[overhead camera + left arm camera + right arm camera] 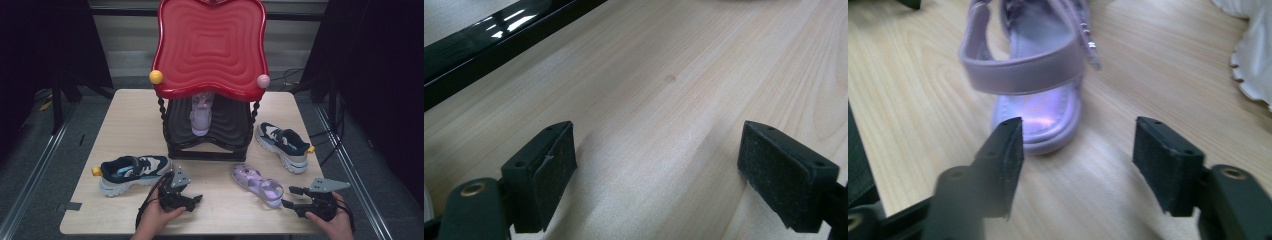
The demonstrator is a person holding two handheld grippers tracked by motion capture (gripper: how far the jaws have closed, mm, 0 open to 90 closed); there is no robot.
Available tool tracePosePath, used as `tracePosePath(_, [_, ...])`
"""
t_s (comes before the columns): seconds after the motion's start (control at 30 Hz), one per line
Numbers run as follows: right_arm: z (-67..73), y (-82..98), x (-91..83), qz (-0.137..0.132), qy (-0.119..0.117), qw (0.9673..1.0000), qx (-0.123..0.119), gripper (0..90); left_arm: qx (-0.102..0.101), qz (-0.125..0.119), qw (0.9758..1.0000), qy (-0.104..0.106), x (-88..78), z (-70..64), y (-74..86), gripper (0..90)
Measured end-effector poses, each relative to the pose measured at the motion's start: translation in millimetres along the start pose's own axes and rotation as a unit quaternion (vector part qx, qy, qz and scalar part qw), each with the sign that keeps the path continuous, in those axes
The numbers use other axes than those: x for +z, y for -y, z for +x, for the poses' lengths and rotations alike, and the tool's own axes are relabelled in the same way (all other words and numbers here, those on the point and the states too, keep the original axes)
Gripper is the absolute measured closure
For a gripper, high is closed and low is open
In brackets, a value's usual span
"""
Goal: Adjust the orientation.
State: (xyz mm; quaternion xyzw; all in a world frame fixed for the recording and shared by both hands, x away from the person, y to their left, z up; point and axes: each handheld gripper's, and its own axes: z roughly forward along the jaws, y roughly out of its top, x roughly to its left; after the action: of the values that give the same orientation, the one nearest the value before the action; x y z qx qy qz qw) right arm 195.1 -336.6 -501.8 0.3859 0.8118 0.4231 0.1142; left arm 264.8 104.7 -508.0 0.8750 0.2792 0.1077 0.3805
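Observation:
A lilac sandal (257, 184) lies on the wooden table (135, 120) at the front right, heel toward my right gripper (287, 197). In the right gripper view the sandal's (1033, 75) heel end sits just beyond the wide-apart jaws of the right gripper (1078, 150), and the pads touch nothing. A matching lilac sandal (201, 114) stands on the black lower tier of the red-topped rack (210, 45). My left gripper (196, 201) rests low over the front middle of the table. In the left gripper view the left gripper (656, 165) is open over bare wood.
A navy and white sneaker (131, 172) lies at the front left beside my left hand. Its mate (282, 145) lies at the right of the rack, and its white sole (1253, 55) edges the right gripper view. The rack's black base (499, 45) crosses ahead of the left gripper.

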Motion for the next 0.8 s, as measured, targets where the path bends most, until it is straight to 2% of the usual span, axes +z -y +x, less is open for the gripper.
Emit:
tracePosePath(0.07, [1.9, 0.3, 0.3, -0.003, -0.003, 1.0, -0.004, 35.3, 0.0, 0.001, 1.0, -0.002, -0.2, -0.1, -0.1, 15.3])
tracePosePath(0.13, [5.8, -1.2, 4.8, 0.011, -0.008, 0.9998, -0.012, 30.0, 0.0, 0.0, 1.0, 0.0, 0.0, 0.0, 0.0, 15.3])
tracePosePath(0.3, [8.9, -3.3, 14.3, 0.026, -0.011, 0.9995, -0.016, 26.3, -0.001, -0.001, 1.0, 0.001, 0.2, 0.0, 0.1, 15.3])
tracePosePath(0.43, [9.4, -7.1, 20.2, 0.029, -0.01, 0.9994, -0.017, 22.4, -0.001, 0.0, 1.0, 0.001, 0.0, 0.0, 0.0, 15.3])
tracePosePath(0.57, [12.2, -8.2, 22.9, 0.028, -0.017, 0.9992, -0.023, 21.7, 0.001, 0.0, 1.0, 0.0, 0.0, 0.1, 0.0, 15.3])
tracePosePath(0.8, [14.3, -7.9, 23.8, 0.028, -0.011, 0.9993, -0.023, 20.2, 0.0, 0.001, 1.0, -0.001, -0.1, -0.2, -0.1, 15.3])
